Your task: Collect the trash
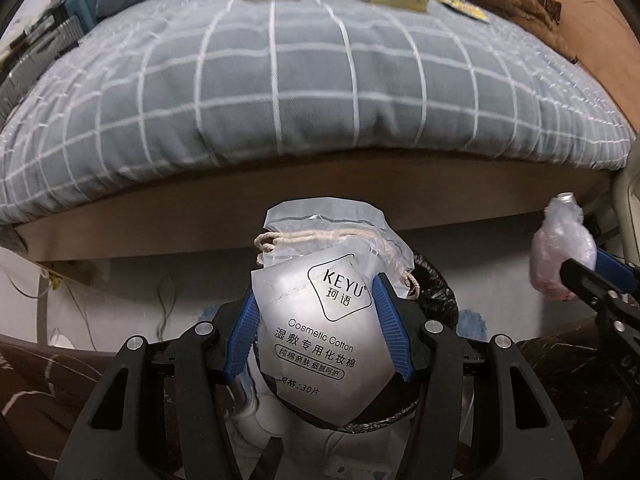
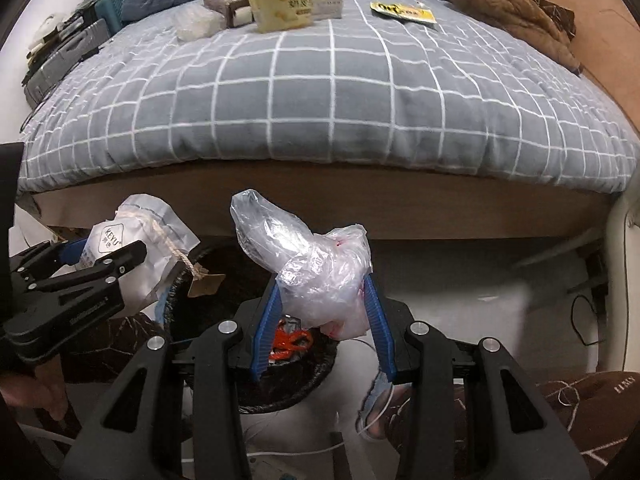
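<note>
Trash is held in both grippers above a black-lined bin (image 2: 288, 384) on the floor at the foot of the bed (image 2: 320, 120). The left gripper (image 1: 316, 328) has its blue jaws clamped on a silvery cosmetic cotton pouch (image 1: 316, 320) with a cream drawstring, the pouch upright between the pads and over the bin's rim. The right gripper (image 2: 324, 320) has its jaws clamped on a crumpled clear plastic bag (image 2: 320, 276) with pinkish stains, directly over the bin mouth, where an orange wrapper (image 2: 290, 342) lies inside. Farther back on the grey checked bedspread sit a yellow packet (image 2: 280, 8), small boxes and a brown fleecy garment (image 2: 508, 12).
</note>
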### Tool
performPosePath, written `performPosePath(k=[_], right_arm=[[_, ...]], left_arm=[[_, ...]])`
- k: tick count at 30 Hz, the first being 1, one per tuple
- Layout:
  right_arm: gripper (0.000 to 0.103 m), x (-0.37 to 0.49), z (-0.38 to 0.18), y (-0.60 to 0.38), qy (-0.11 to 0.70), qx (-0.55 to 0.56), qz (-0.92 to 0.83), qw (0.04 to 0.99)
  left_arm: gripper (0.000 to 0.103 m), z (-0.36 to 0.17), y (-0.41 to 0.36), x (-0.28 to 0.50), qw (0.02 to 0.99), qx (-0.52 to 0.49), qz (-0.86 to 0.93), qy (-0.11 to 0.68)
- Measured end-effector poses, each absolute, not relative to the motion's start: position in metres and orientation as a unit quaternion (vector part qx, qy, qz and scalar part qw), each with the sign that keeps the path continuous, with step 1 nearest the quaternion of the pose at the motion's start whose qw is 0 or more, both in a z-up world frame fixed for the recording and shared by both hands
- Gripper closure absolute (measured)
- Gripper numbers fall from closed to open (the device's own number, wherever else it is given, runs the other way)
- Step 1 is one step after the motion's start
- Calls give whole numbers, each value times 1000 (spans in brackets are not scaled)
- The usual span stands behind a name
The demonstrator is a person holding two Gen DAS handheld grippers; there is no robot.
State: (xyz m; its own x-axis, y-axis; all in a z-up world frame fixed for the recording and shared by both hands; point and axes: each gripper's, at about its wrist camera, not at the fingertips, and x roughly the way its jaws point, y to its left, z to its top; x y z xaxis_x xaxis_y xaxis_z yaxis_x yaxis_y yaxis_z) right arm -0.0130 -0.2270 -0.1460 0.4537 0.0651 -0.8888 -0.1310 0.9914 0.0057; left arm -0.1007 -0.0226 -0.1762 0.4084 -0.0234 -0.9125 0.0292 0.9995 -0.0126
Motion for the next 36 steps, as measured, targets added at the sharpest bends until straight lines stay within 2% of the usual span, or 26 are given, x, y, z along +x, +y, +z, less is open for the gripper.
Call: performPosePath(k=[11, 12, 13, 15, 21, 36], right_arm=[[63, -15, -166, -245, 541, -30, 41, 839], [63, -15, -166, -245, 541, -30, 41, 840], [63, -15, -167, -245, 541, -31, 41, 839], [63, -13, -167, -243, 542, -32, 41, 839], [63, -12, -171, -233, 545, -41, 48, 836], [63, 0, -181, -184, 554, -42, 83, 827]], left_arm=[[47, -196, -49, -95, 829, 21, -37, 558], [42, -196, -50, -93, 830, 21, -37, 557], [32, -195, -50, -92, 832, 23, -33, 553], [23, -194, -49, -93, 835, 25, -27, 549], [7, -192, -42, -91, 834, 17, -23, 552], [6, -187, 16, -104, 842, -13, 12, 539]])
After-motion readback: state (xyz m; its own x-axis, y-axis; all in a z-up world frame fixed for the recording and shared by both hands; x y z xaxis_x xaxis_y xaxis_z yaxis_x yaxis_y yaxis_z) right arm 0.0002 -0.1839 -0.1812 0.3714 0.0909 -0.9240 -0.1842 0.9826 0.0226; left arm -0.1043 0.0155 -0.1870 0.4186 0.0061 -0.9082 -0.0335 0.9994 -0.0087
